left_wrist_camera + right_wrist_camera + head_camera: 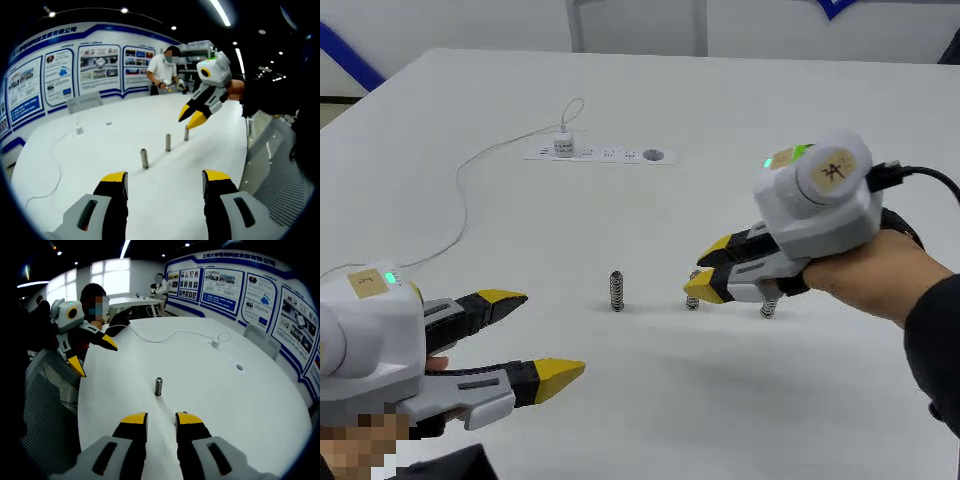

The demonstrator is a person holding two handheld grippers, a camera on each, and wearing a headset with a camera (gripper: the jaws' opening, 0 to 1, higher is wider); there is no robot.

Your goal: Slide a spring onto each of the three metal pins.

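Centrally, three pins are seen in a row on the white bench (740,110), well apart from every edge, with bare surface all round. The left pin (617,290) is wrapped by a spring (144,158). The middle pin (692,300) and right pin (768,309) are partly covered by the right gripper (693,274), its fingers (134,422) held narrowly apart and empty. The left gripper (553,332) is held near the front edge, its fingers (114,182) spread wide, nothing gripped. A white cable (460,190) lies farther back.
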